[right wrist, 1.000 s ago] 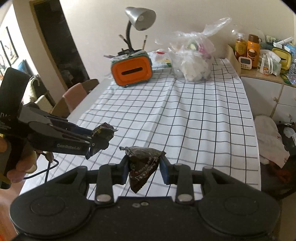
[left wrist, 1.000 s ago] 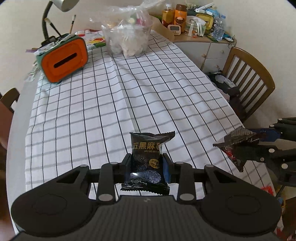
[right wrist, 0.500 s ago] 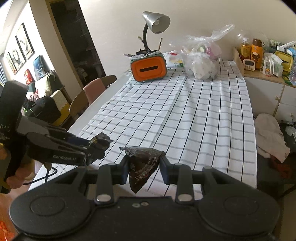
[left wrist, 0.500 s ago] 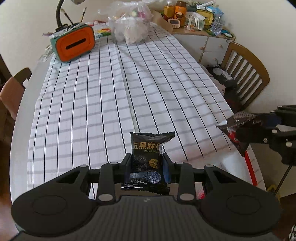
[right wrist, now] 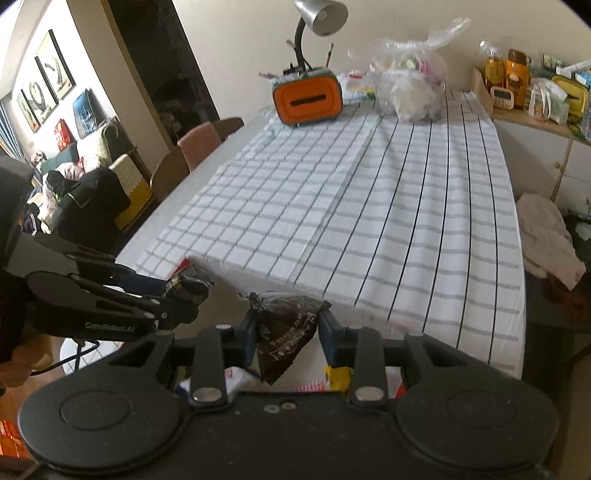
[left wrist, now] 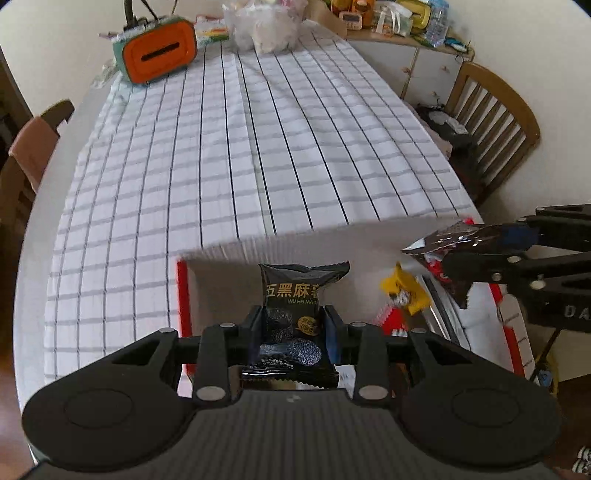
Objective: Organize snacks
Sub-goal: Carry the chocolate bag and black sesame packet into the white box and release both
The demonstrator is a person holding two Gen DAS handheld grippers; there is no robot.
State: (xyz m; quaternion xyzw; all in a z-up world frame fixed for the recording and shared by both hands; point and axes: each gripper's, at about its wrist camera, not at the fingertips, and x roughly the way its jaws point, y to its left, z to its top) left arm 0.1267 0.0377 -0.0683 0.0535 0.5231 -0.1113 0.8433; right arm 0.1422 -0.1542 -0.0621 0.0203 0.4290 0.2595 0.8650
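Note:
My left gripper [left wrist: 293, 325] is shut on a black snack packet [left wrist: 295, 310] with white characters, held upright past the near end of the table. My right gripper [right wrist: 286, 325] is shut on a dark brown snack packet [right wrist: 286, 332] that hangs point down. Each gripper shows in the other's view: the right gripper [left wrist: 476, 240] with its packet at the right of the left wrist view, the left gripper [right wrist: 184, 291] at the left of the right wrist view. Below them lies a white box with a red edge [left wrist: 181, 295] holding a yellow snack [left wrist: 404, 291] and other wrappers.
The table with a checked cloth [left wrist: 240, 155] stretches ahead. At its far end stand an orange box [left wrist: 159, 51], a clear bag of snacks [left wrist: 266, 26] and a desk lamp [right wrist: 317, 18]. A wooden chair [left wrist: 495, 122] is at the right, a cabinet [right wrist: 535, 147] behind.
Both grippers have drawn back from the table with their packets still held. The table's near edge and the white box with snacks below have come into view.

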